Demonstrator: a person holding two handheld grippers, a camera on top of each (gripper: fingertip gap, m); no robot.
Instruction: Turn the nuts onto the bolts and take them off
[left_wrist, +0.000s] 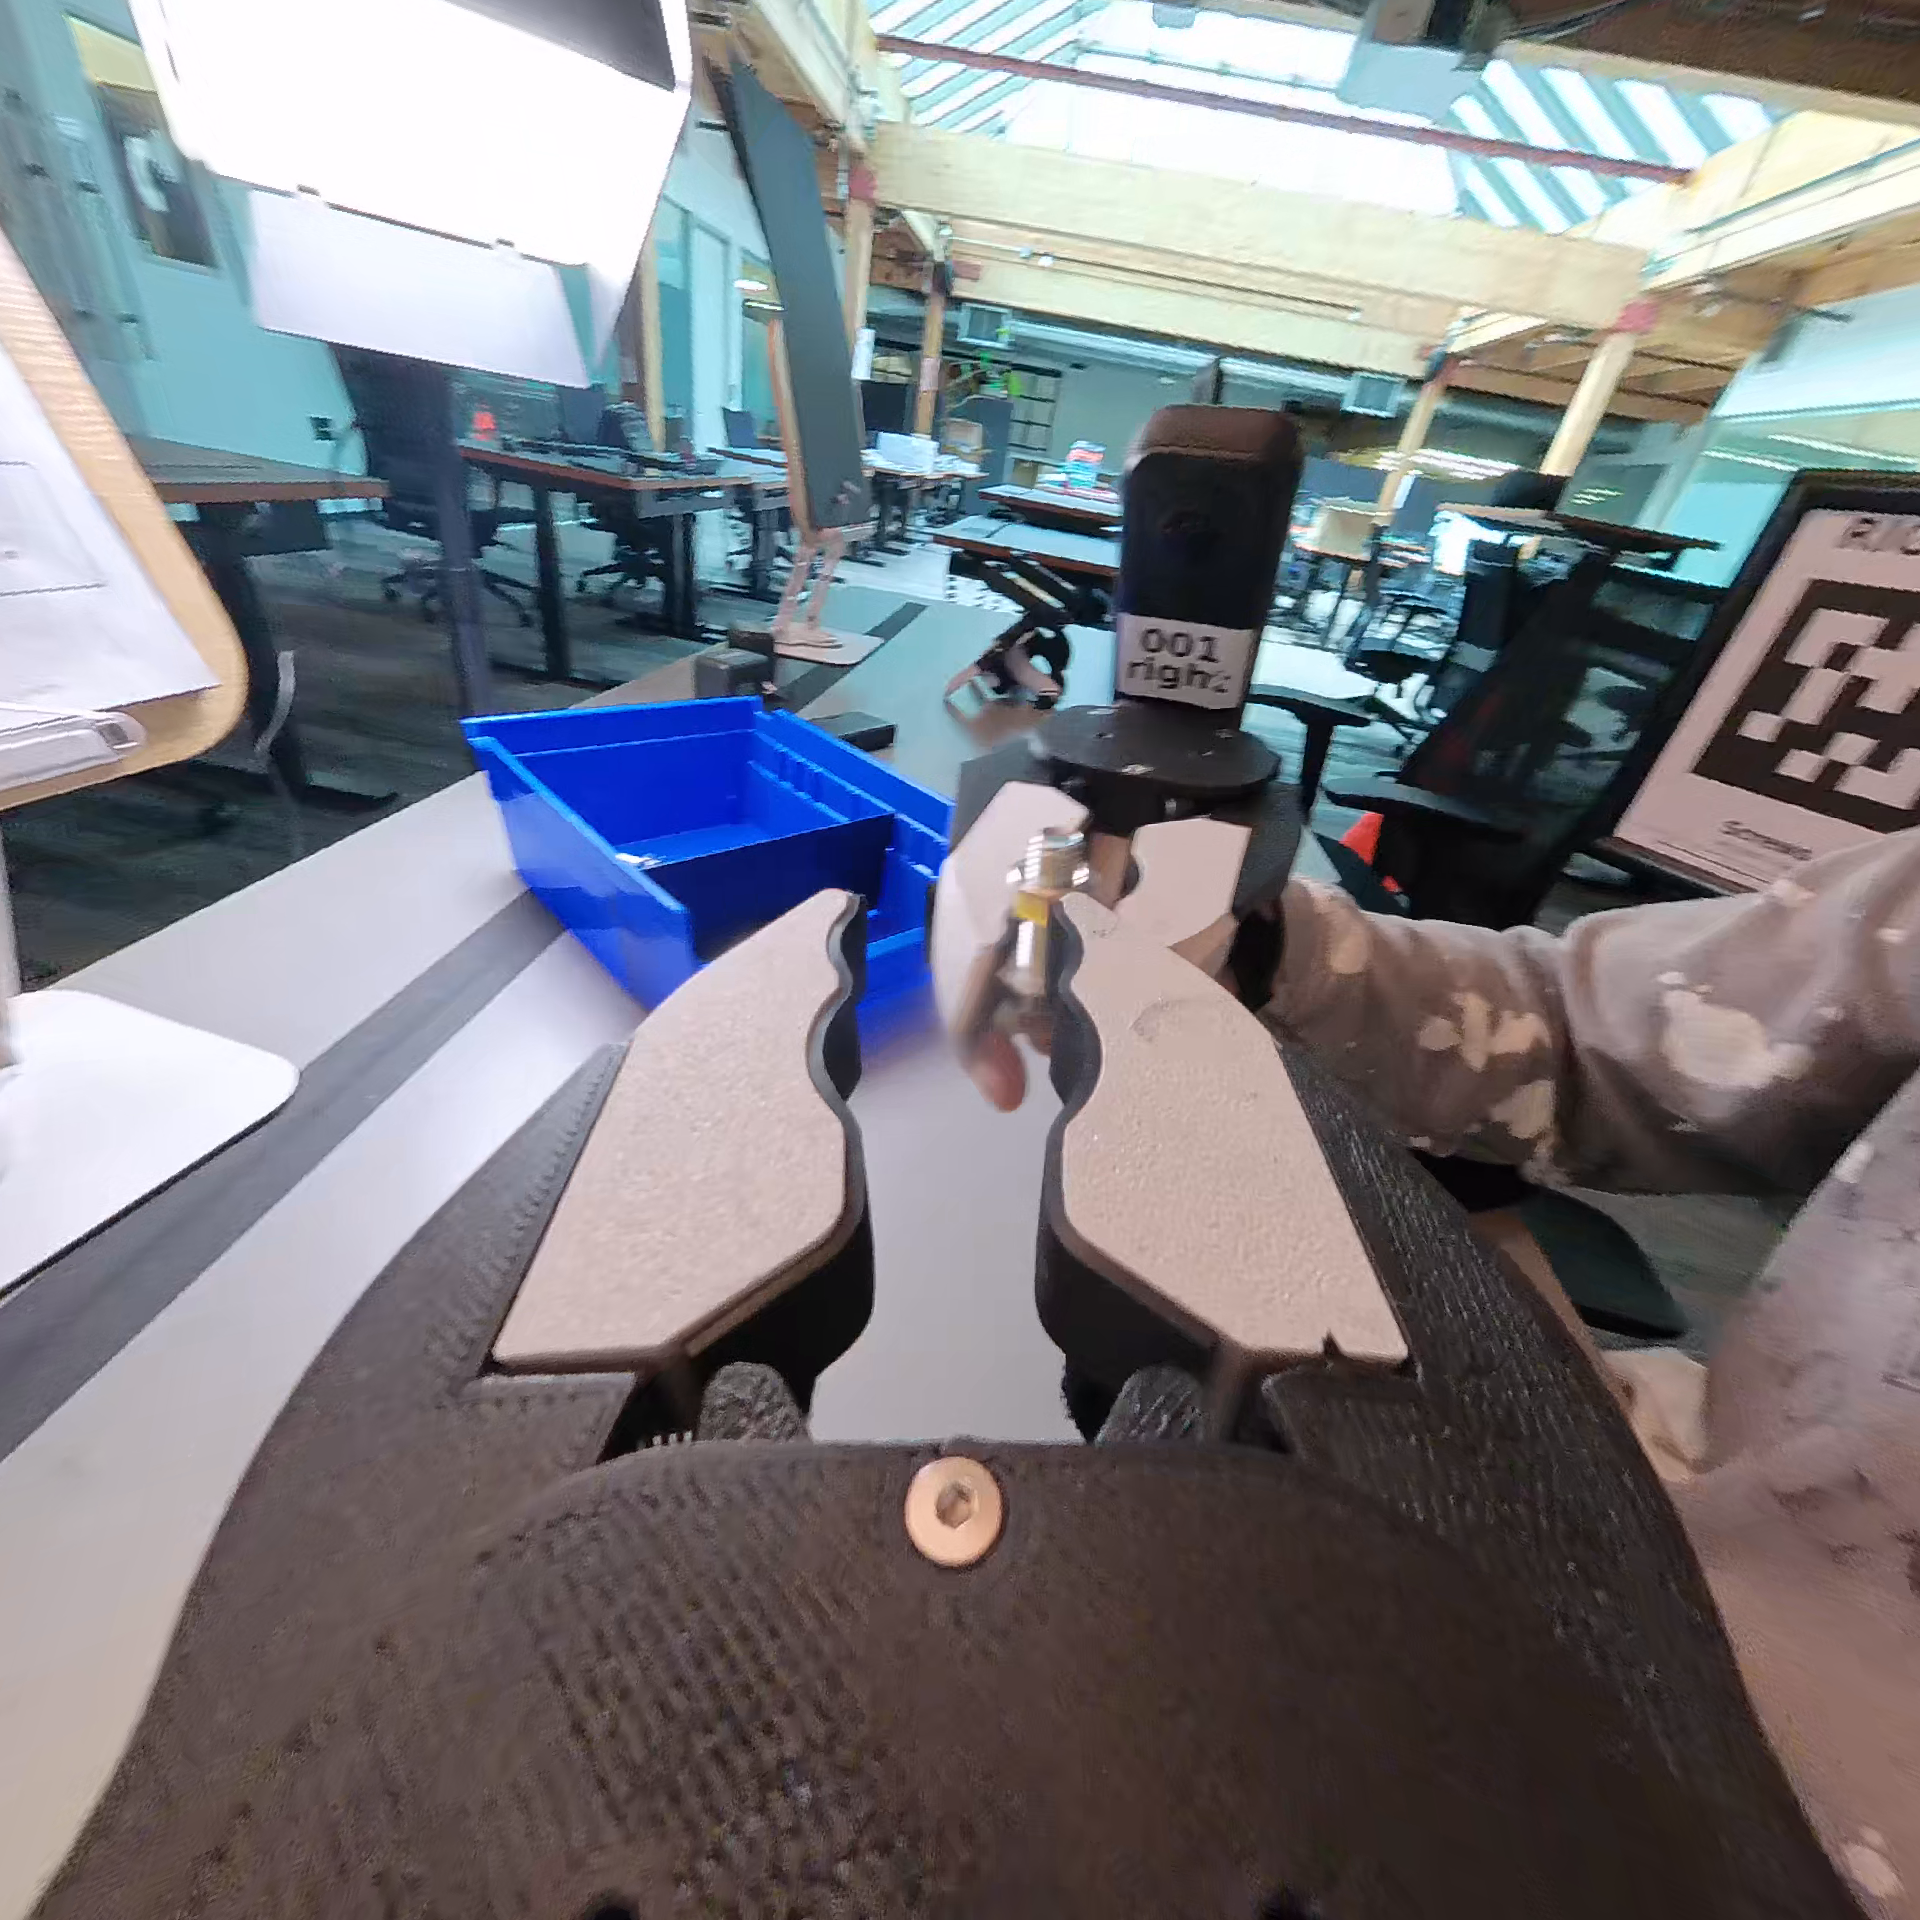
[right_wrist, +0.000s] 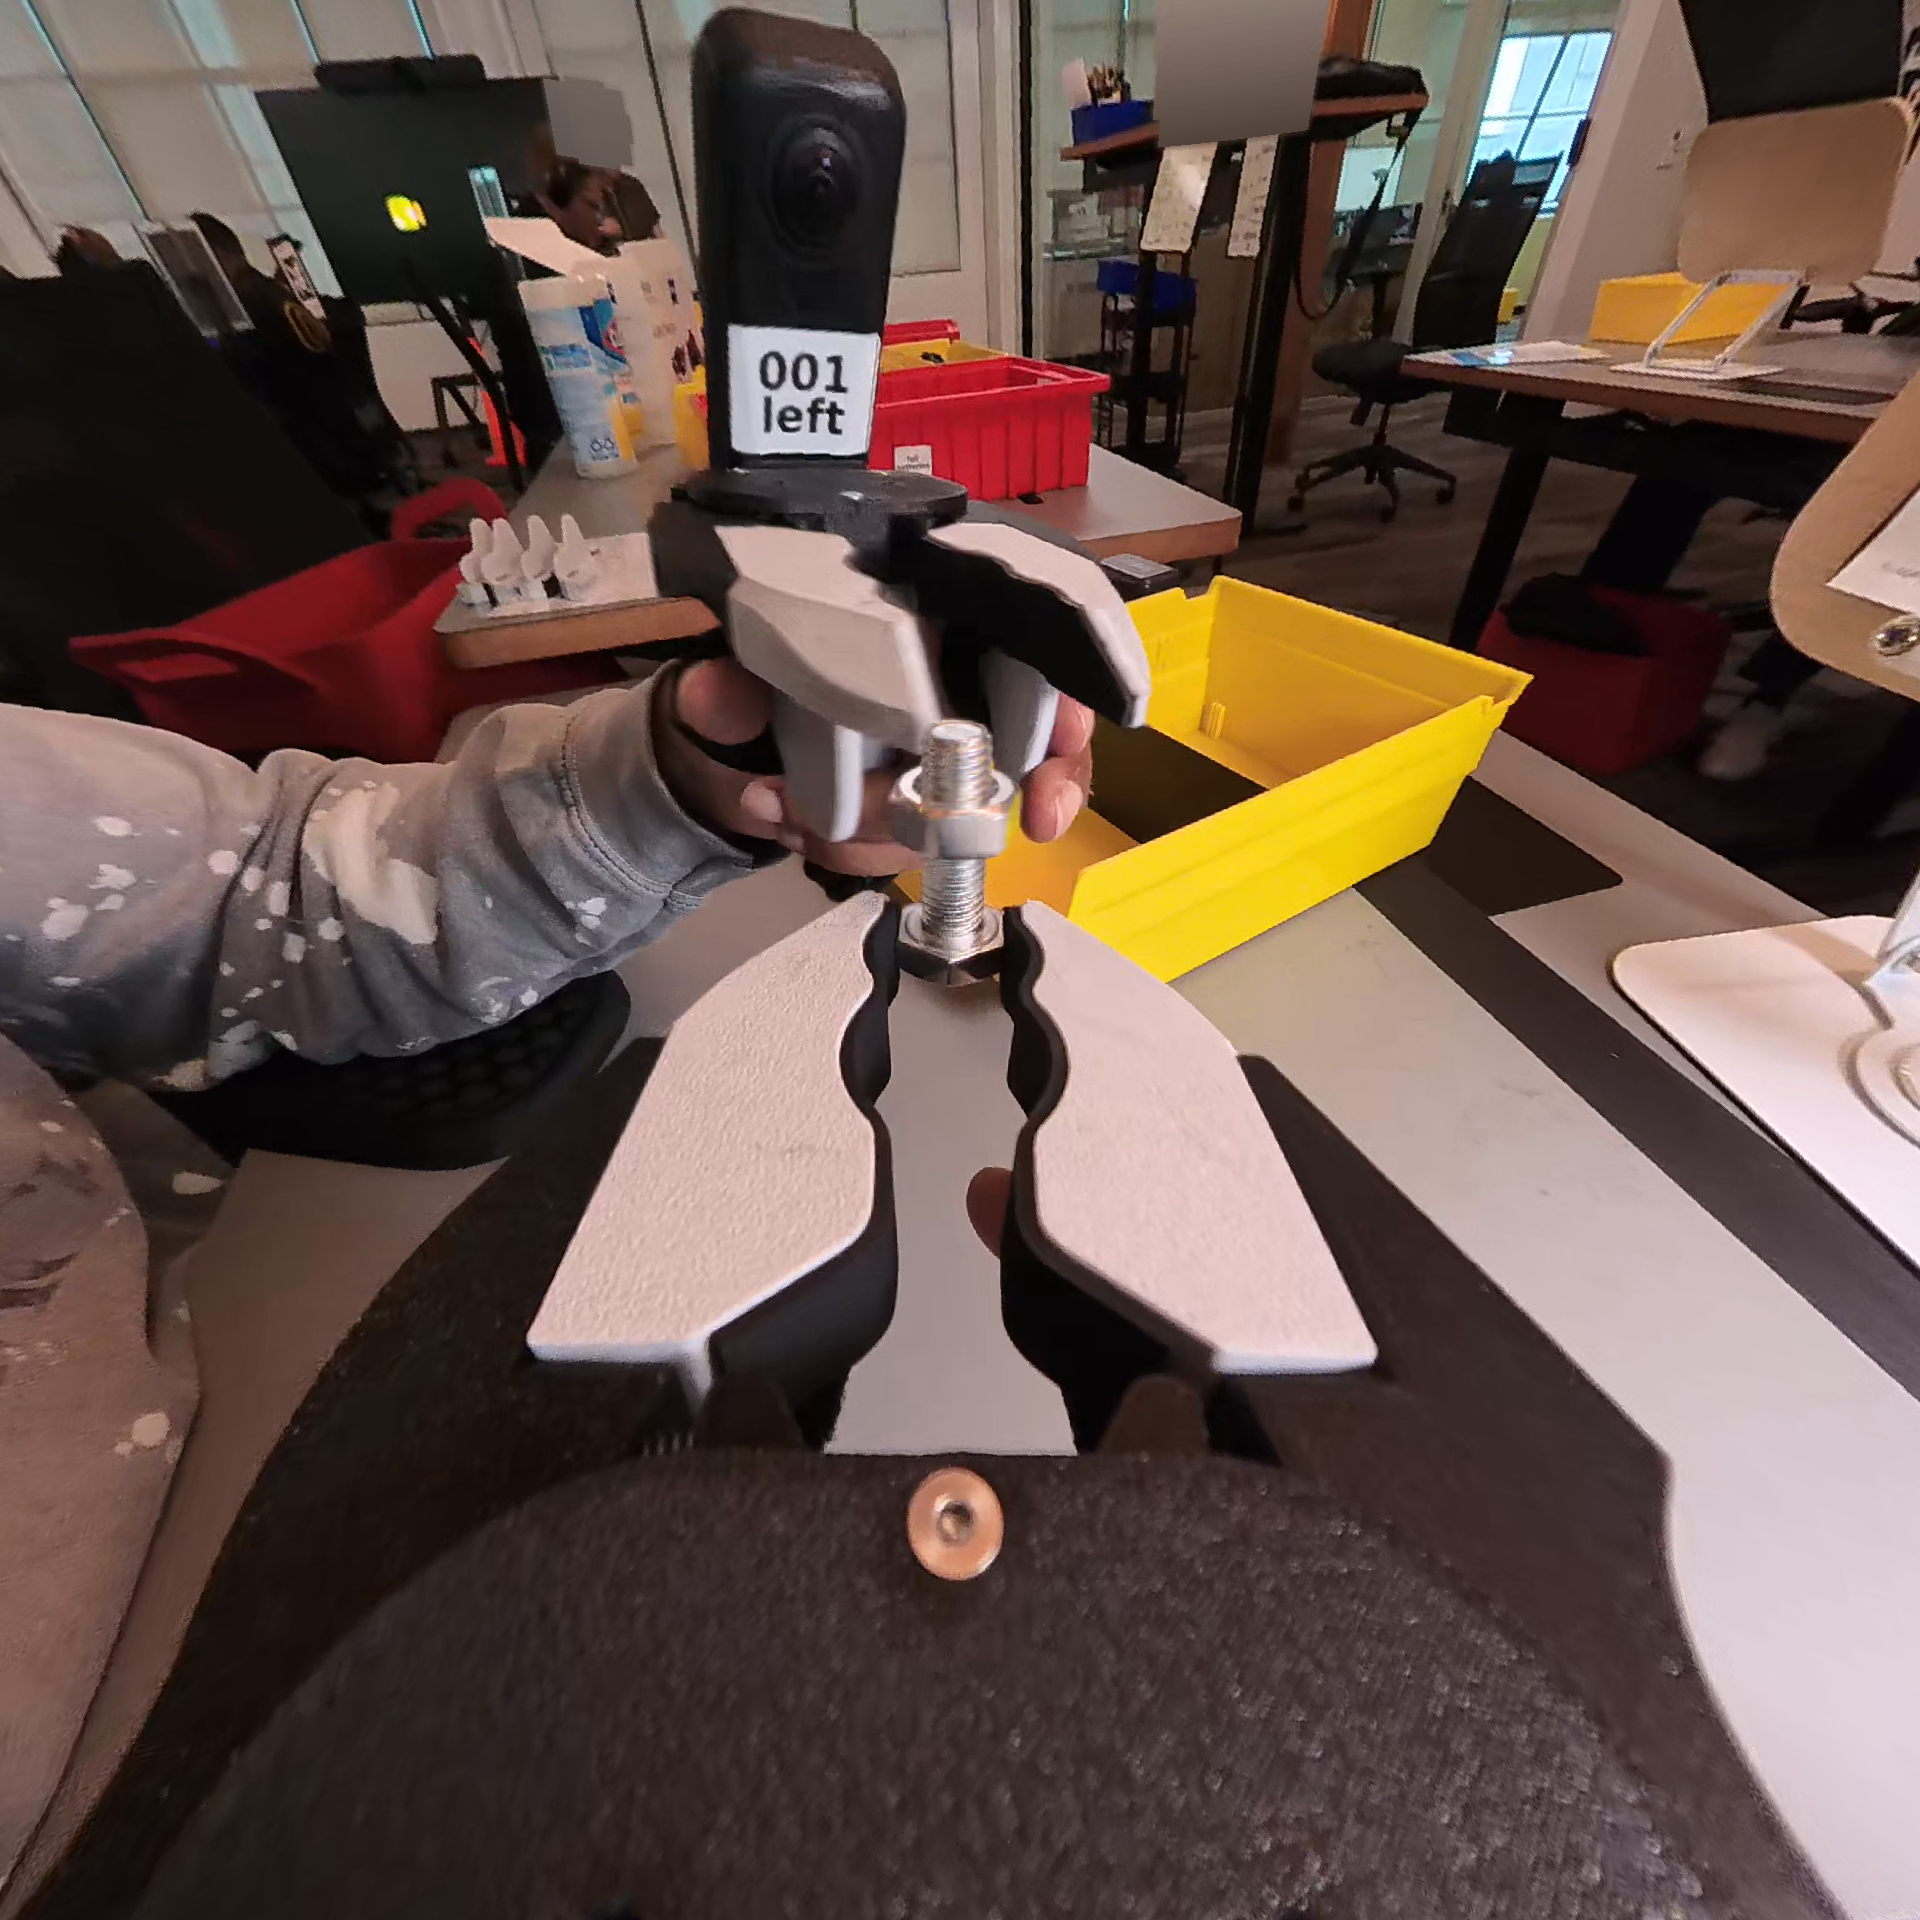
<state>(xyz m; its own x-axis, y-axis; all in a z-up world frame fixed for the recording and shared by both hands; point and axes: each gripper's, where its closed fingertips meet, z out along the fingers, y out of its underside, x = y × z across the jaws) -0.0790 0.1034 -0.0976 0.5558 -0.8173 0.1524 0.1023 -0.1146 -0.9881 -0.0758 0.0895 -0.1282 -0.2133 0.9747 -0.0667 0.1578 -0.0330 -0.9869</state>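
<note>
A silver bolt (right_wrist: 954, 883) stands upright between the two grippers. My right gripper (right_wrist: 948, 935) is shut on its hex head. A silver nut (right_wrist: 951, 805) sits on the thread near the top end. My left gripper (right_wrist: 956, 769) faces the right one, open, with its fingers on either side of the nut. One grey finger (right_wrist: 821, 748) is close against the nut and the other is well apart. In the left wrist view my left gripper (left_wrist: 966, 925) has a wide gap, and the bolt (left_wrist: 1029, 935) sits by its right finger, held by my right gripper (left_wrist: 1018, 997).
A blue bin (left_wrist: 582, 862) stands on the grey table (left_wrist: 312, 987) behind the left gripper. A yellow bin (right_wrist: 1247, 883) stands behind the bolt in the right wrist view. White stand bases (left_wrist: 104, 1122) (right_wrist: 1766, 1039) sit at the table sides. A patterned marker board (left_wrist: 1818, 675) stands at right. Both grippers' tips are close together, under 4 cm apart.
</note>
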